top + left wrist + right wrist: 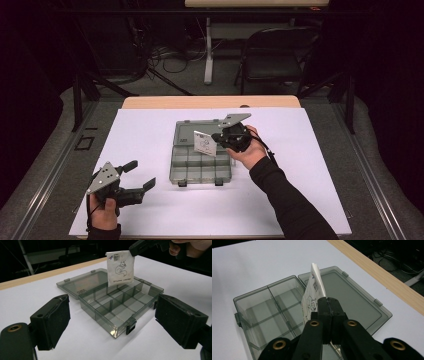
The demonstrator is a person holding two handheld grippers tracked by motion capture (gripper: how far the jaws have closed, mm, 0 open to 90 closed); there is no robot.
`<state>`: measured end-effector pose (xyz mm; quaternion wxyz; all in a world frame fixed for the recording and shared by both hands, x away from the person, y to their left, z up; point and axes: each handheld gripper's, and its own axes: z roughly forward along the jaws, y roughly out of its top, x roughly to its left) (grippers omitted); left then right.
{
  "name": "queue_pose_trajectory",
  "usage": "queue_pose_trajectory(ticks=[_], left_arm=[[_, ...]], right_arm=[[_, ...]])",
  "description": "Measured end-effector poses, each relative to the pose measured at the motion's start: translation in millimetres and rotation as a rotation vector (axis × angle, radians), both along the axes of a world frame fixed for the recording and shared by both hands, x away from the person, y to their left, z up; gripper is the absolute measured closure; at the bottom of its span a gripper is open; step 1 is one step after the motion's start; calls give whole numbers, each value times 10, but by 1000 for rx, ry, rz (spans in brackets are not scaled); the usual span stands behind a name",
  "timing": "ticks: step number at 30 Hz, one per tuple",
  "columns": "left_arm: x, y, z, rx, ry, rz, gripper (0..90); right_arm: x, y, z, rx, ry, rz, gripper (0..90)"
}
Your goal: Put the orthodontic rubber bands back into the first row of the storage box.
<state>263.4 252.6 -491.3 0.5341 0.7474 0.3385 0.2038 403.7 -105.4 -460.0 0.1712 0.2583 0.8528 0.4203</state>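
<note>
A clear grey compartment box (pixel 200 167) (pixel 120 307) (pixel 262 315) lies open in the middle of the white table, its lid (pixel 192 132) (pixel 352 297) flat behind it. My right gripper (pixel 218 136) (pixel 327 302) is shut on a small white packet (pixel 205 143) (pixel 120 267) (pixel 312 297) printed with a squirrel drawing. The packet hangs just above the box's back compartments. My left gripper (pixel 140 175) rests near the table's front left corner, open, with nothing between its pads (pixel 53 320).
A white sheet (pixel 150 135) covers the table, with a wooden edge (pixel 210 102) at the back. Beyond the table stand a black chair (pixel 275 55) and desk legs with cables on the floor.
</note>
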Motion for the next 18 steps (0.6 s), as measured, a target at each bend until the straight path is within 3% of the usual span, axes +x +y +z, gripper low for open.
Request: queue_pose_trajectory(ticks=[18], left_arm=[[4, 2, -3, 0, 4, -1, 128]], right_arm=[[16, -55, -159, -11, 30, 6, 900]])
